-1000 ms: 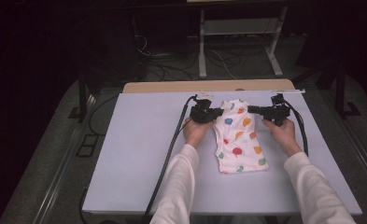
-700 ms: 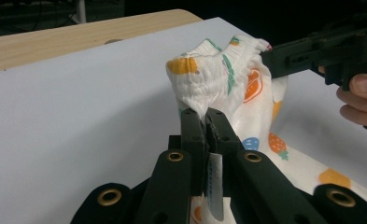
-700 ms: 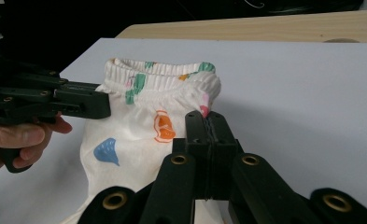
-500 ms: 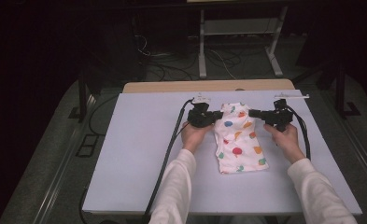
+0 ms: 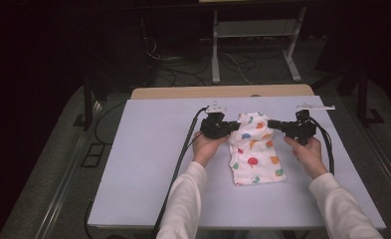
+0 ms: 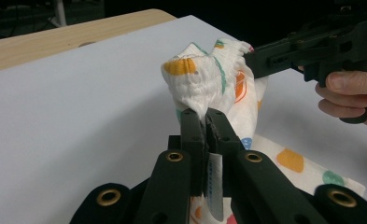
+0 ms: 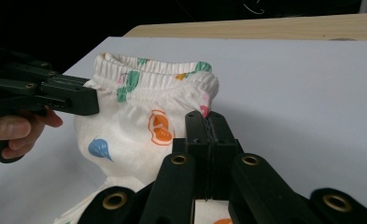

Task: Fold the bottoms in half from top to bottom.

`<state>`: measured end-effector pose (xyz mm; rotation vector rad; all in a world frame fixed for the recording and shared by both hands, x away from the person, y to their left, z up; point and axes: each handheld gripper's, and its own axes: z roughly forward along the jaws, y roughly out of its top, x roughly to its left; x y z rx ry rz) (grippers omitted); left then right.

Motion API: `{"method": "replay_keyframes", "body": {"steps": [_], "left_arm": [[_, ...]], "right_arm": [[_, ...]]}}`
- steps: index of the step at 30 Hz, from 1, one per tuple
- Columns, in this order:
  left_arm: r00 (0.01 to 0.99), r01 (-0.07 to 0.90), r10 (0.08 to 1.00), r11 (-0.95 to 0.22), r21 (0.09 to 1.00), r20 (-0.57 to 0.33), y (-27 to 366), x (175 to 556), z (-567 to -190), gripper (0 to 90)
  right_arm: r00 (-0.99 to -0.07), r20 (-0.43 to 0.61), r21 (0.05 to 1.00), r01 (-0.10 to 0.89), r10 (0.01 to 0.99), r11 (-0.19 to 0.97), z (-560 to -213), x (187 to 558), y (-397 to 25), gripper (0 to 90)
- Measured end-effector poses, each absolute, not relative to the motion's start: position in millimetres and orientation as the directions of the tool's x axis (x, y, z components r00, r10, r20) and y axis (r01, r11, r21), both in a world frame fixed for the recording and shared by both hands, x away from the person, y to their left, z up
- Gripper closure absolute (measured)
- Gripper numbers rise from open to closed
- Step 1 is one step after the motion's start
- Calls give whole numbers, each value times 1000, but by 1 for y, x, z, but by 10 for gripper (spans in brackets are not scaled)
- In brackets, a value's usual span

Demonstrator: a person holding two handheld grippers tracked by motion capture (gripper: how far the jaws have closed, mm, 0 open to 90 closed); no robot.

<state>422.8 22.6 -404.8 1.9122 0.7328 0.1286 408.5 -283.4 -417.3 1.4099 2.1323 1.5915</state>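
The little white pants point(image 5: 255, 149) with colored spots lie in the middle of the table, toward the far side. The stretchy top end is lifted off the table and the legs lie flat, pointing to the person. The left gripper point(image 5: 227, 128) pinches the top end on one side, its jaws closed tight on the cloth. The right gripper point(image 5: 278, 125) pinches the other side, jaws also closed on the cloth. A hand in a white sleeve holds each gripper, and a black cable runs back from each one.

The table point(image 5: 148, 164) has a plain pale top. A strip of light wood point(image 5: 183, 92) shows at its far edge. Two small white things point(image 5: 315, 106) lie near that edge; they are too small to make out. Behind the table the room is very dark. A pale metal stand point(image 5: 255, 45) and some wires on the floor point(image 5: 168, 64) can just be seen. The rest is too dark to tell.
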Motion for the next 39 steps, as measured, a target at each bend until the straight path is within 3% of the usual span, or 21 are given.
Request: {"method": "replay_keyframes", "body": {"steps": [39], "left_arm": [[878,390,416,-338,857,-235,20,381,-429,869]], "right_arm": [[-577,323,794,597,750,117,-429,351,-289,878]]}}
